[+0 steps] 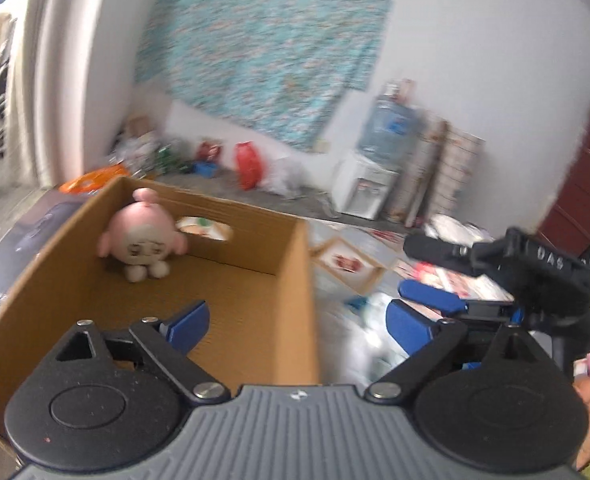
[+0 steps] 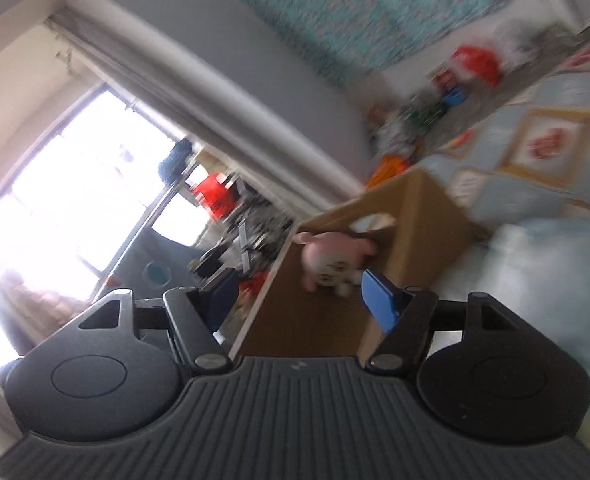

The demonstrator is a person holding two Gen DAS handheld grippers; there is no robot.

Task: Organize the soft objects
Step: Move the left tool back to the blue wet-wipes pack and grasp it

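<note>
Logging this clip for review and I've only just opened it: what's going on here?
A person is tidying soft toys with a handheld gripper in each hand. A pink plush toy already sits upright inside the open cardboard box, against its far wall near the handle cut-out. Both the left gripper and the right gripper are open and empty, with nothing between their blue pads. In the left wrist view the right gripper is off to the right of the box. Both views are motion-blurred.

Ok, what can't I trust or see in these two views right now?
- Box near end: left view, hidden behind the left gripper.
- Other soft objects on the floor: both views, motion blur.
- Plush face: right view, blurred.
- Right gripper: left view, partly cut off at the right edge.
</note>
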